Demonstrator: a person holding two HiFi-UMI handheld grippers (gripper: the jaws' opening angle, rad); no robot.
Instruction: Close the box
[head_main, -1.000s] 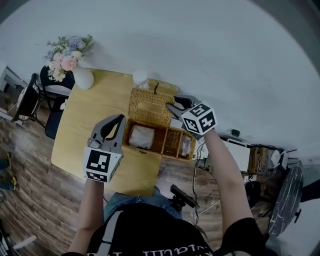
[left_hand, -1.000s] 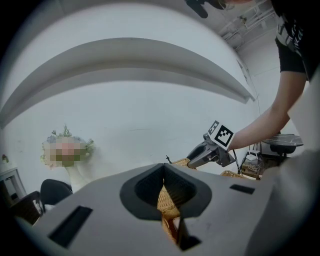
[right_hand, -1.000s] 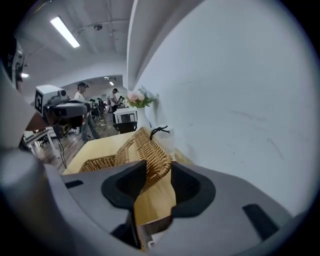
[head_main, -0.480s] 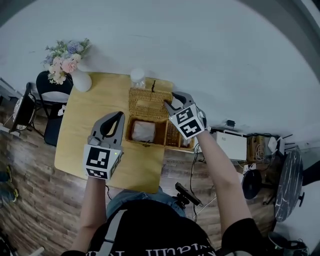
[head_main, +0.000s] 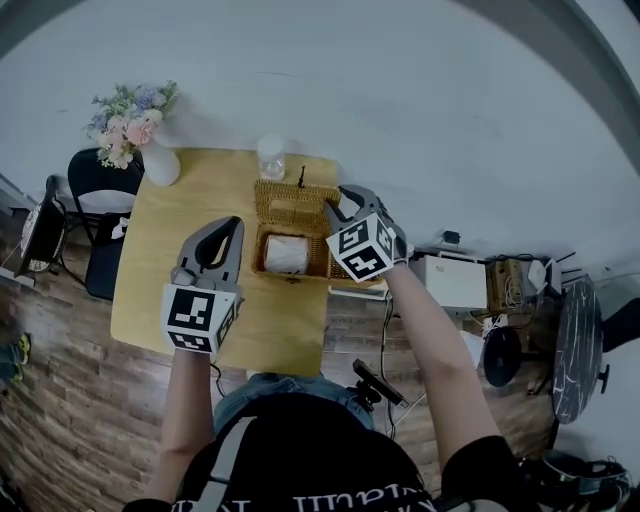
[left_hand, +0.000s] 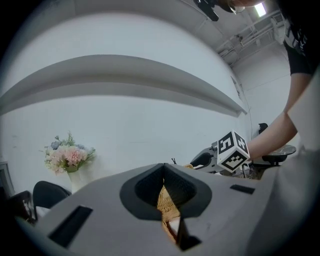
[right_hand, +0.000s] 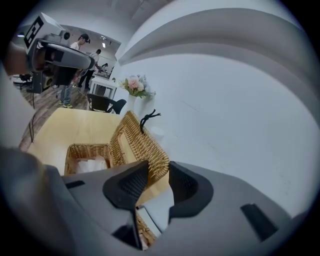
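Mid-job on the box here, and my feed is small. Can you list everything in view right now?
table: one, light wood, middle of the head view.
wicker box: one, tan, open, far right of the table.
lid: one, tan wicker, standing up behind the box.
white bundle: one, inside the box.
bottle: one, clear, behind the lid.
vase: one, white, holding pink and blue flowers, table's far left corner.
chair: one, black, left of the table.
white case: one, on the floor at right.
left gripper: one, grey, shut and empty, left of the box.
right gripper: one, grey, jaws just closed further onto the lid's right corner.
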